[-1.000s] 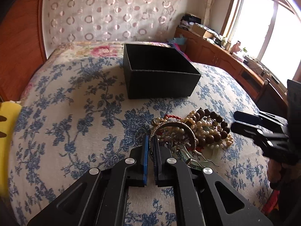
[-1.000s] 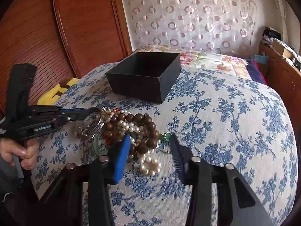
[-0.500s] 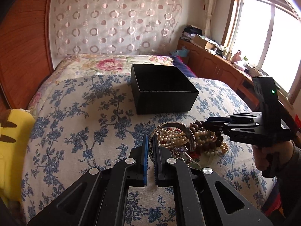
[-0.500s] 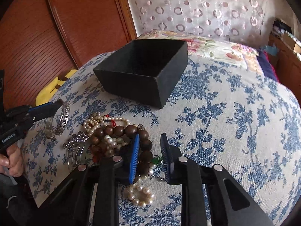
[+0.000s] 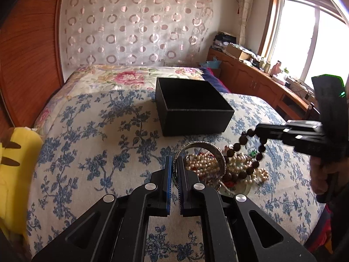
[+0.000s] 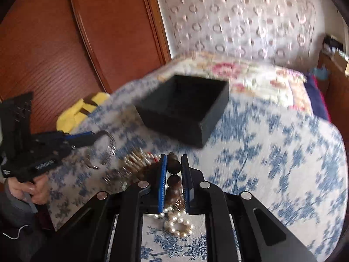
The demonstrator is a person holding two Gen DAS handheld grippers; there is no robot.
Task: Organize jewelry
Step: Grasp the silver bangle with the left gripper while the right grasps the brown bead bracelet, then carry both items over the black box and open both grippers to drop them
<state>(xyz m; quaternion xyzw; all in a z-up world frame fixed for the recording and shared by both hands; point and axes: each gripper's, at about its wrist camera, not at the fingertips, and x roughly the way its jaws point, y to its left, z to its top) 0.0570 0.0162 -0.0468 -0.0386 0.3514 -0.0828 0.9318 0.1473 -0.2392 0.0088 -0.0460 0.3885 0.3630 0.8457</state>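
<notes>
Black box point(image 5: 192, 109) is seen empty on the bedspread. A silver bangle point(image 5: 202, 150) is clamped by the left gripper point(image 5: 173, 170); the right gripper point(image 6: 173, 170) is closing on brown beads point(image 6: 173, 167). A jewelry pile point(image 5: 231, 168) remains unsorted.

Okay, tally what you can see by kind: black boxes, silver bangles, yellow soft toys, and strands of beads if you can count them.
Black box: 1
Silver bangle: 1
Yellow soft toy: 1
Bead and pearl strands: too tangled to count
Total counted: 3
</notes>
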